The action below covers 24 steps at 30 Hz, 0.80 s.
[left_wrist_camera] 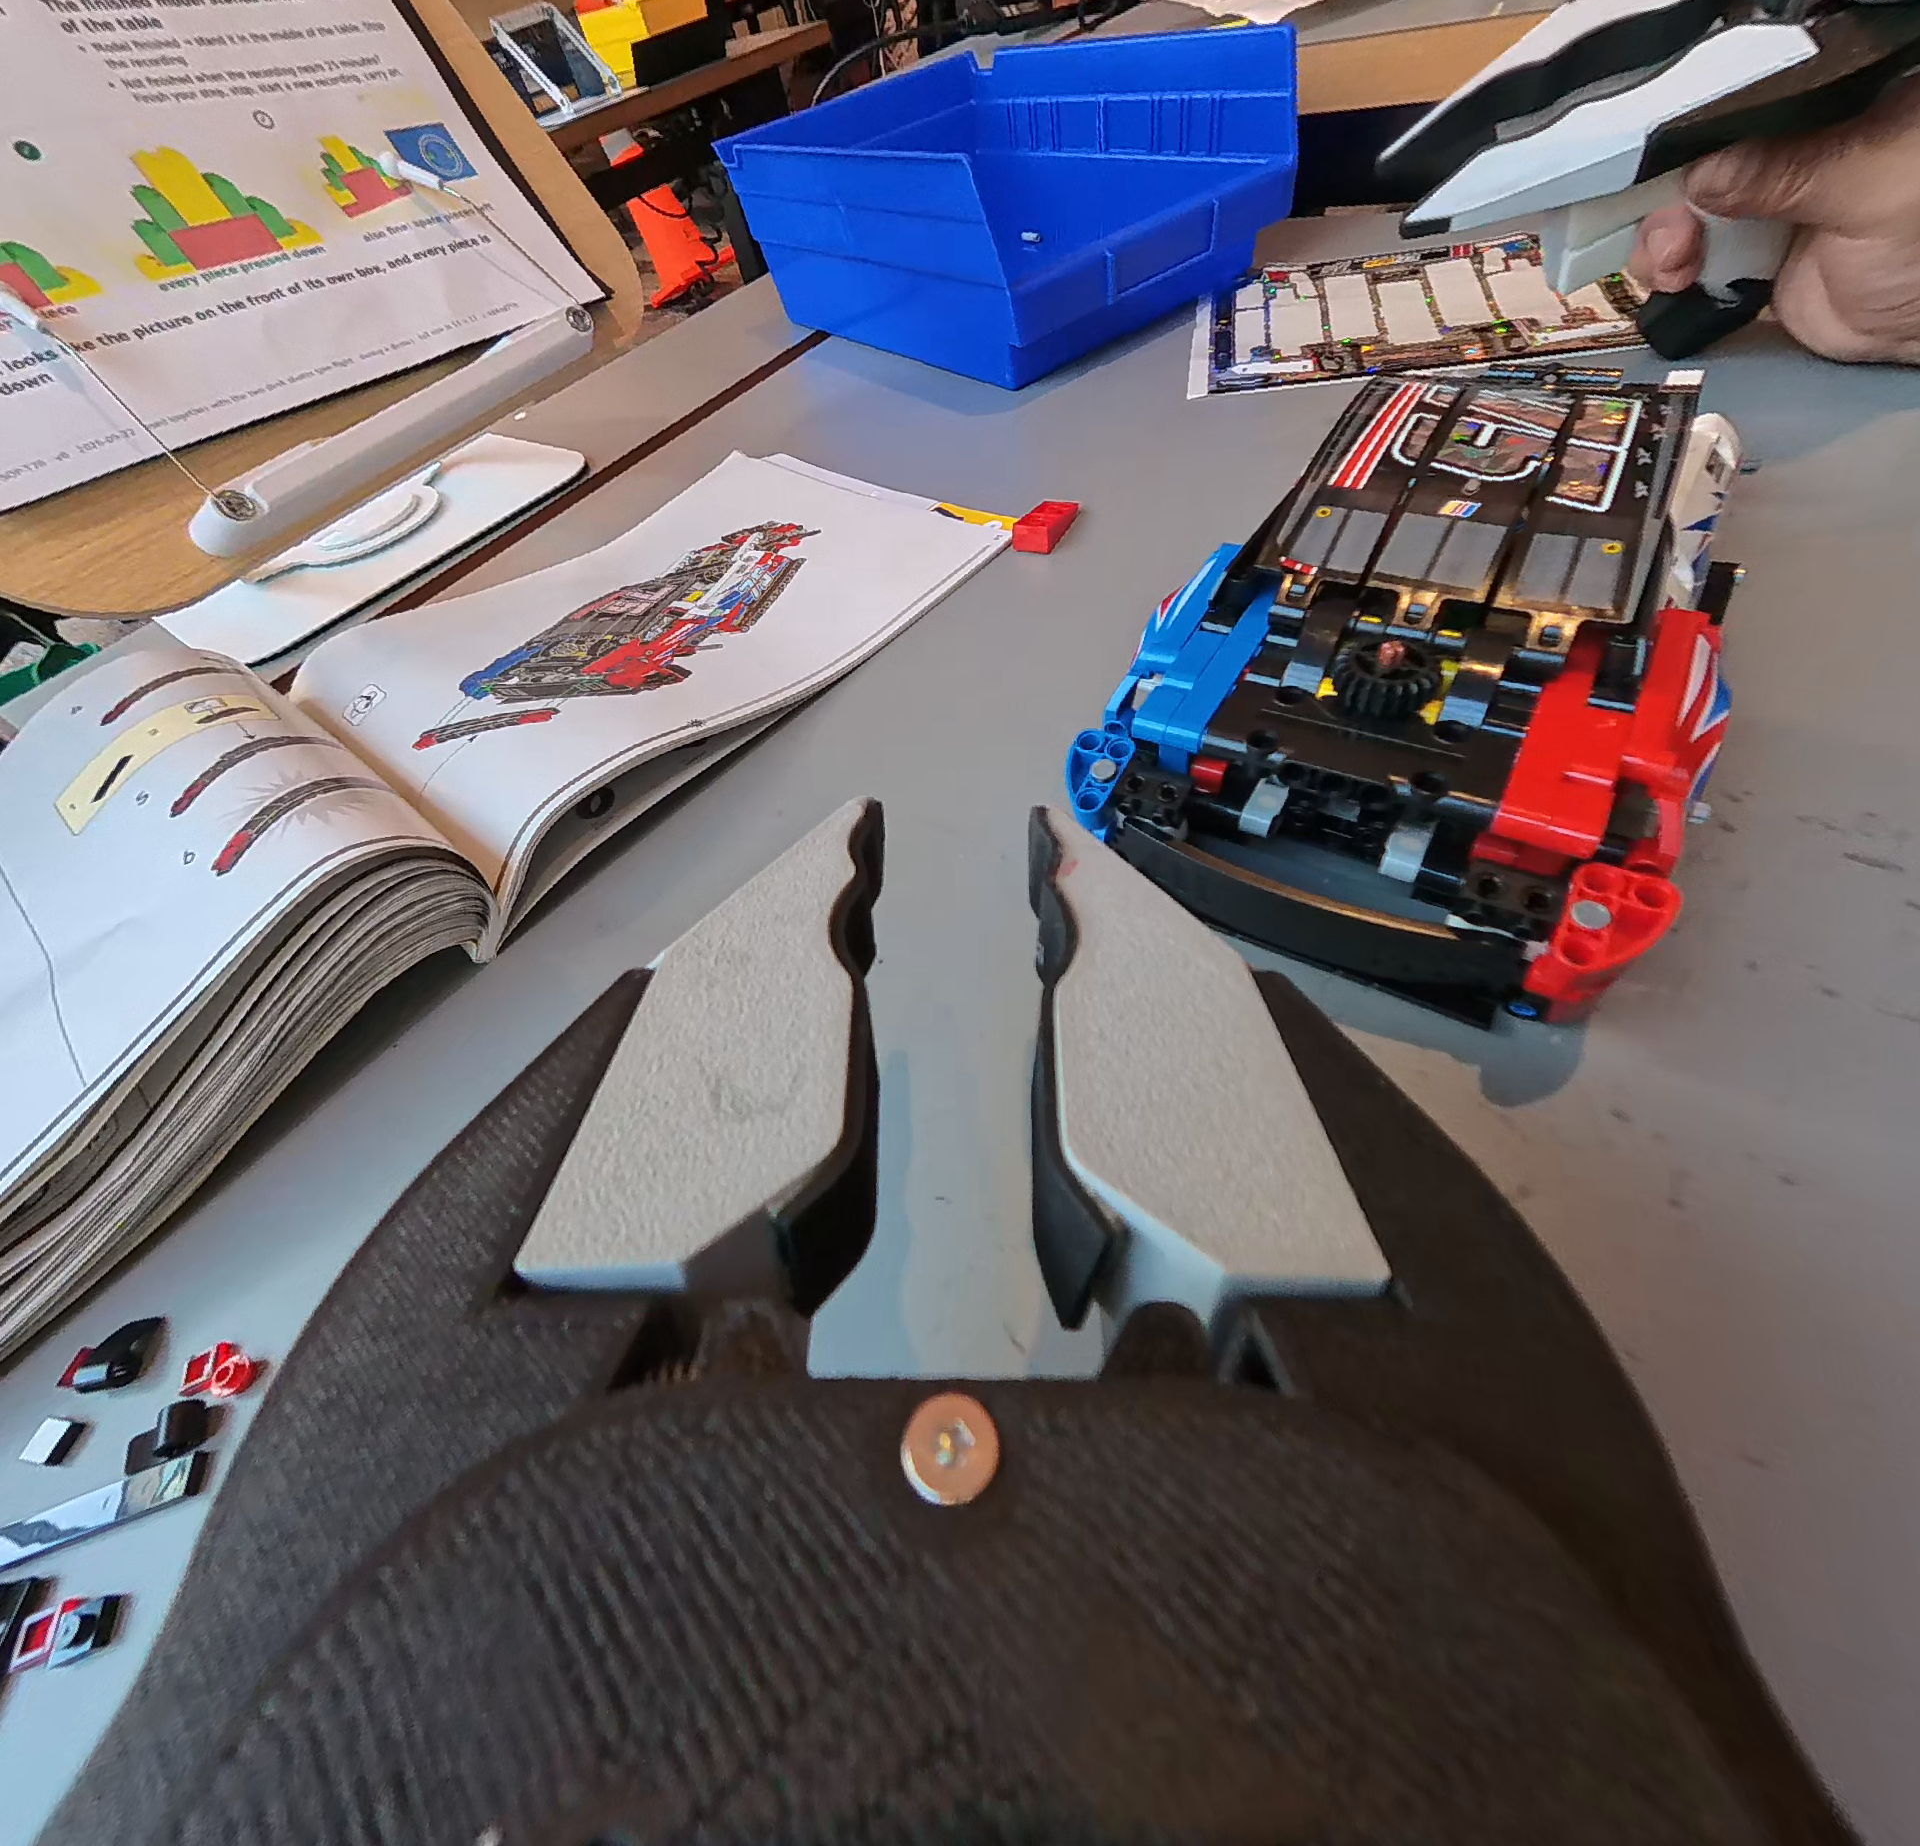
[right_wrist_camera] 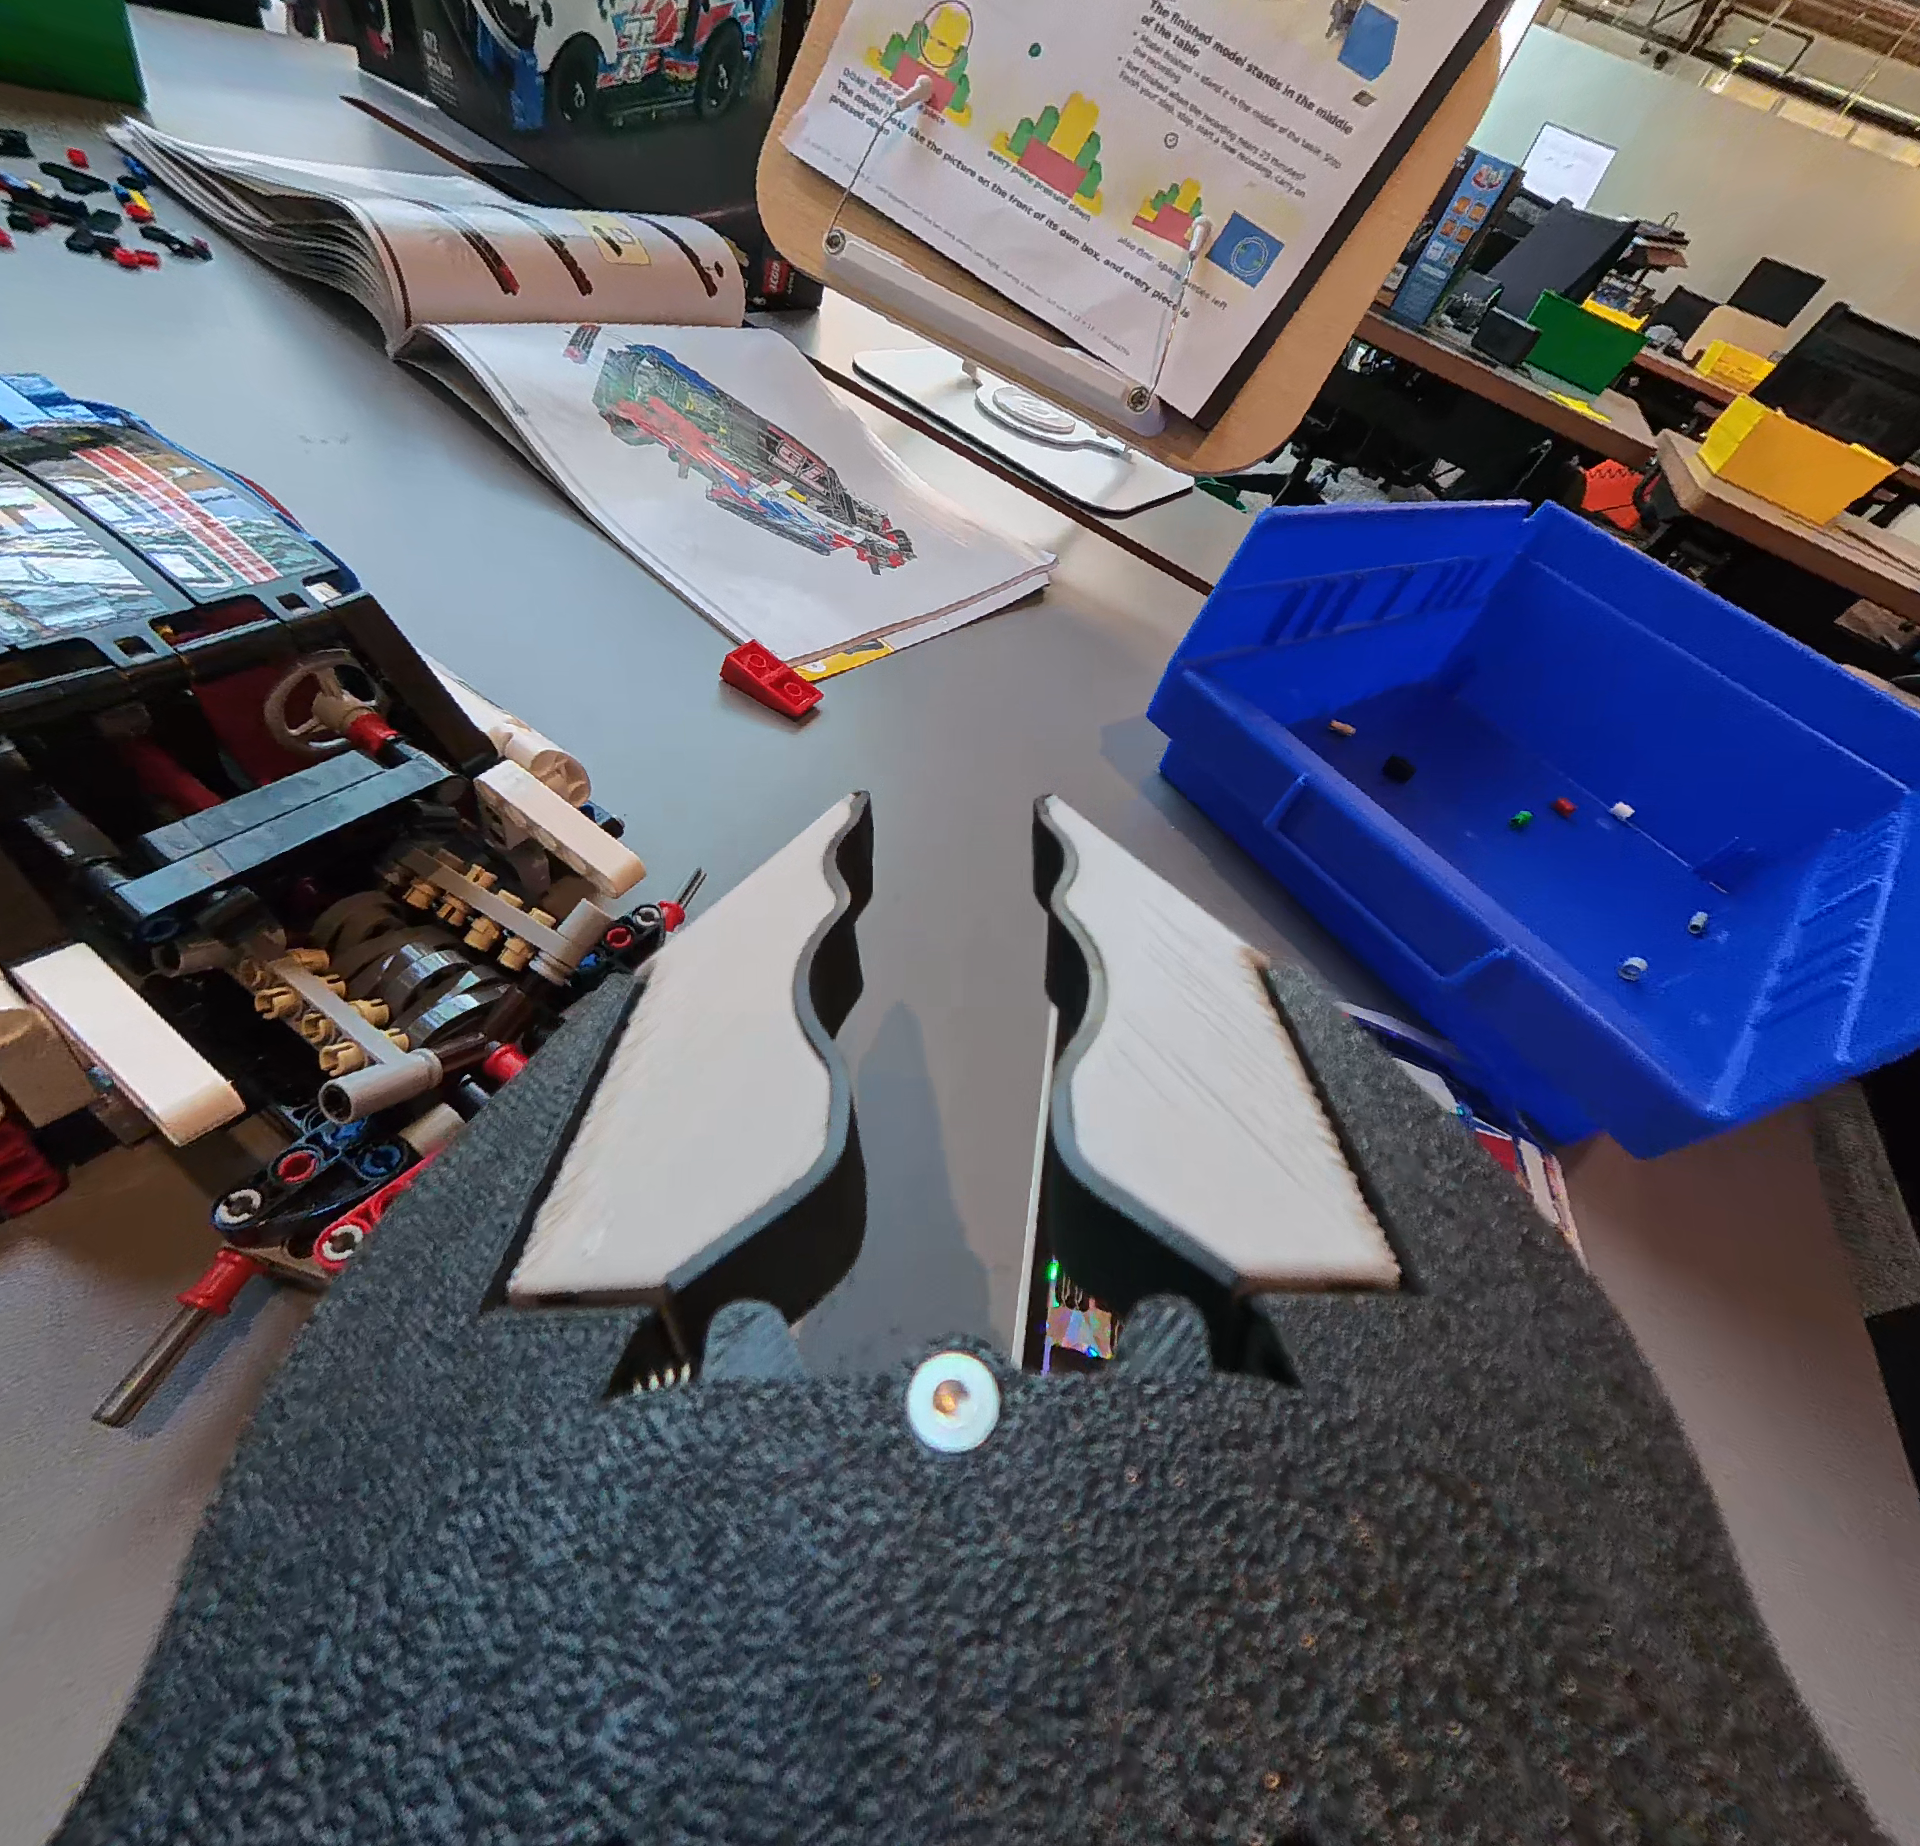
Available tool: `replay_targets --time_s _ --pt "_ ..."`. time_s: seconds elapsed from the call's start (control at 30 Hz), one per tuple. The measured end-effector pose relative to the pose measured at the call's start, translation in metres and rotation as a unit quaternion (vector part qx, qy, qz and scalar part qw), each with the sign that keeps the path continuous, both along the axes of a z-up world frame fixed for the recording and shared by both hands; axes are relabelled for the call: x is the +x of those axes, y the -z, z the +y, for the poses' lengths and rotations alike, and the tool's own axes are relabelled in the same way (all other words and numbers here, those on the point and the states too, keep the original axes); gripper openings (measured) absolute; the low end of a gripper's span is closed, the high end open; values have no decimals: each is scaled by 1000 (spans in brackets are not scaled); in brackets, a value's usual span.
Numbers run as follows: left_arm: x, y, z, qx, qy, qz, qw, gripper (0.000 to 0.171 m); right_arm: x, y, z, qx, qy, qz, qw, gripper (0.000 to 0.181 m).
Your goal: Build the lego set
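My left claw (left_wrist_camera: pixel 954 840) apart, empty, hovering near car (left_wrist_camera: pixel 1434 695) on table. Right claw (right_wrist_camera: pixel 951 830) apart too, empty, beside bin (right_wrist_camera: pixel 1558 861). Manual (left_wrist_camera: pixel 644 653) open left of car. Probably next: check page, pick matching piece (left_wrist_camera: pixel 1044 526), press squarely.

counter (left_wrist_camera: pixel 935 674): smooth matt grey, scuffed at 3 o'clock | model car (left_wrist_camera: pixel 1434 695): glossy plastic, shiny stickered roof | bin (left_wrist_camera: pixel 1018 196) at 12 o'clock: smooth blue plastic | booklet (left_wrist_camera: pixel 416 757) at 9 o'clock: matt paper | left tool (left_wrist_camera: pixel 956 861): grainy grey plastic fingers, ridged black body, metal screw
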State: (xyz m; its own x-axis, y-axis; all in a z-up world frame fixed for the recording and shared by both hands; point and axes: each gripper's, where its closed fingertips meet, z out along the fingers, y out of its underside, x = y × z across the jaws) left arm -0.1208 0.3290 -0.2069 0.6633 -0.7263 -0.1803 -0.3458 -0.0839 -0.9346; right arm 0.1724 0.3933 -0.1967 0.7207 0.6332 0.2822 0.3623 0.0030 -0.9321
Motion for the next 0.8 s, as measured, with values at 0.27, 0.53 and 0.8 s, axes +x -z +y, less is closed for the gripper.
replay_targets --time_s 0.27,0.53,0.8 --pt "-2 -2 1 5 -6 -4 1000 25 1 3 -1 -2 4 -11 1000 25" --pt "-3 -2 2 6 -11 -4 1000 25 0 4 -1 -1 6 -18 1000 25" --pt "36 -25 23 -29 64 0 998 27 0 4 -1 -5 4 -14 1000 24"
